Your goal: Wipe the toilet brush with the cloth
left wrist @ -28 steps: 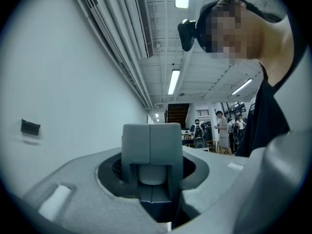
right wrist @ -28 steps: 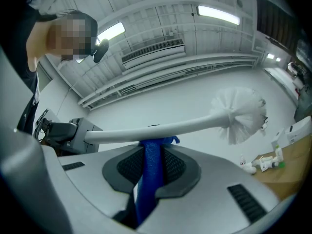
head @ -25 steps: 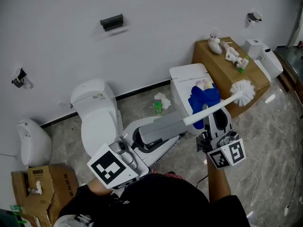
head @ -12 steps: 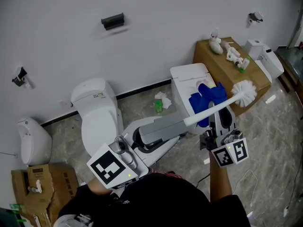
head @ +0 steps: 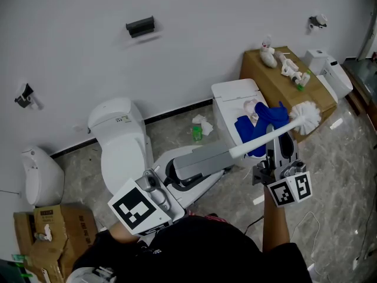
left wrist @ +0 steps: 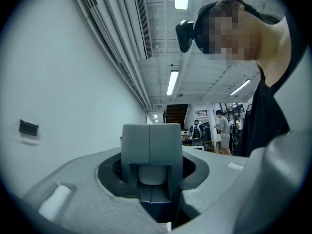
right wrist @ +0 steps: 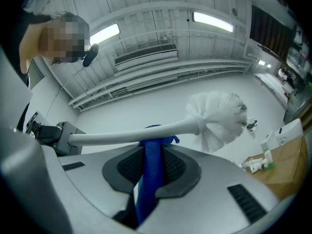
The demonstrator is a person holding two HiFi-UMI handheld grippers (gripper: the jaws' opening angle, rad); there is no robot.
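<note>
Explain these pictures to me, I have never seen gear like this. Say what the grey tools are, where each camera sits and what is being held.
There is no robot here. A person holds a two-jaw tool, called a gripper, in each hand. The cubes with black squares are part of those tools. The head view looks down from a camera on the person's head. Each gripper view looks along one tool's own jaws. The left gripper is clamped on the handle end of a white toilet brush. The right gripper pinches a blue cloth, which touches the brush handle. On the floor below stand a white toilet and a cardboard box.
</note>
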